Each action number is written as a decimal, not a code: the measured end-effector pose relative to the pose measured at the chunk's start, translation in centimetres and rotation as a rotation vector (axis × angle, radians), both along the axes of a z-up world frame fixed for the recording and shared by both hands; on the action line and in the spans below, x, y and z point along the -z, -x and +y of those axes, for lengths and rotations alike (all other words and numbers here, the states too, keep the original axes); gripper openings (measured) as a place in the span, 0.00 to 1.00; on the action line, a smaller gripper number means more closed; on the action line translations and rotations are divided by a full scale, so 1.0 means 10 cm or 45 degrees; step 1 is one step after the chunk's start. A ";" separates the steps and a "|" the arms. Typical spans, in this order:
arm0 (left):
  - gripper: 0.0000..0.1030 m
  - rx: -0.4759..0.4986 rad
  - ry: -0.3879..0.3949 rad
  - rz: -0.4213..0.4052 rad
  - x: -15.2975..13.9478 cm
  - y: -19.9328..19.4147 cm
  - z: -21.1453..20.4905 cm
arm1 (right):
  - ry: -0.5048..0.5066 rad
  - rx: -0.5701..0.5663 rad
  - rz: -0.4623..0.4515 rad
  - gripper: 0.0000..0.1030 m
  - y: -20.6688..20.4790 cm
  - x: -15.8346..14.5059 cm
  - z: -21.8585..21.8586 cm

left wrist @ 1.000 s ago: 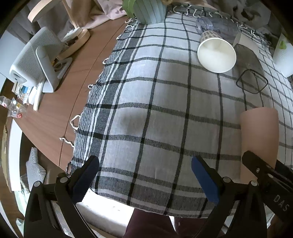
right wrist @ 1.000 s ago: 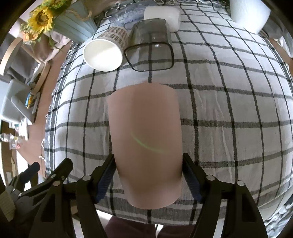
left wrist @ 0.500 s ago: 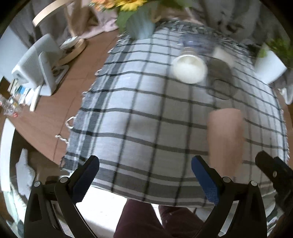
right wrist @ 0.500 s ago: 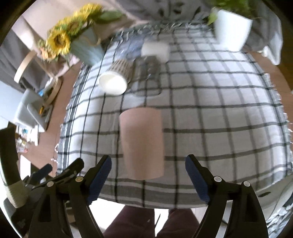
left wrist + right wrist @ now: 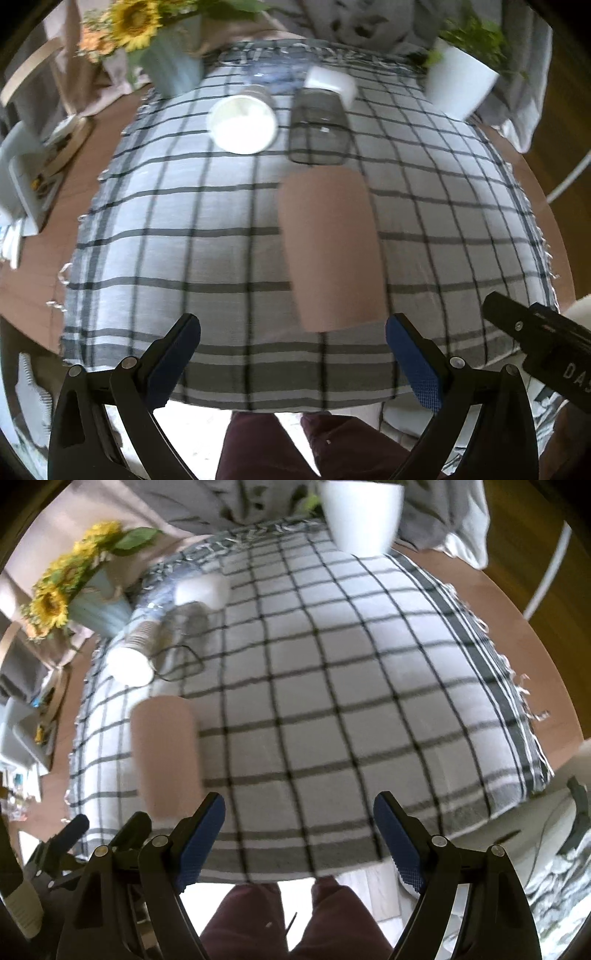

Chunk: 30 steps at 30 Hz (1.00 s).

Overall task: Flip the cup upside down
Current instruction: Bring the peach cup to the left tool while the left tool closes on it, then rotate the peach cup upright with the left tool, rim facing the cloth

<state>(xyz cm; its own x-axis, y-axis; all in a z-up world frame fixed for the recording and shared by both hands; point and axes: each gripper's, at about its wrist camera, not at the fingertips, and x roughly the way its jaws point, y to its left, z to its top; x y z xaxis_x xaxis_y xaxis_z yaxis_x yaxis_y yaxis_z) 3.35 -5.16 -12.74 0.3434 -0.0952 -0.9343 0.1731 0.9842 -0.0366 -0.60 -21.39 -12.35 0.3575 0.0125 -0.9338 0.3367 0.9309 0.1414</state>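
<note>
Both the left gripper (image 5: 291,365) and right gripper (image 5: 299,840) have jaws spread and empty, the right now released and pulled back from the tall pink matte cup (image 5: 328,247), standing mouth-down on the grey plaid tablecloth (image 5: 184,258); right gripper body reads "DAS".

Round wooden table (image 5: 92,192) under a grey checked cloth (image 5: 207,258). Sunflowers in a pale vase (image 5: 170,62) at the far edge, white plant pot (image 5: 364,515) opposite. Soft daylight.
</note>
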 end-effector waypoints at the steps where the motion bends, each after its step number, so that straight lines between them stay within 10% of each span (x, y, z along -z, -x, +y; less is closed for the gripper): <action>1: 0.98 0.015 0.001 0.002 0.02 0.02 -0.02 | 0.000 0.011 0.009 0.80 0.02 0.03 -0.03; 11: 0.91 0.060 0.004 -0.007 0.25 -0.04 -0.22 | 0.030 0.091 0.089 0.80 0.20 0.24 -0.25; 20: 0.64 0.073 -0.004 0.000 0.33 -0.09 -0.27 | 0.025 0.084 0.131 0.80 0.22 0.34 -0.28; 30: 0.61 0.069 0.010 -0.041 0.06 -0.02 -0.18 | -0.008 0.034 0.096 0.80 0.14 0.26 -0.20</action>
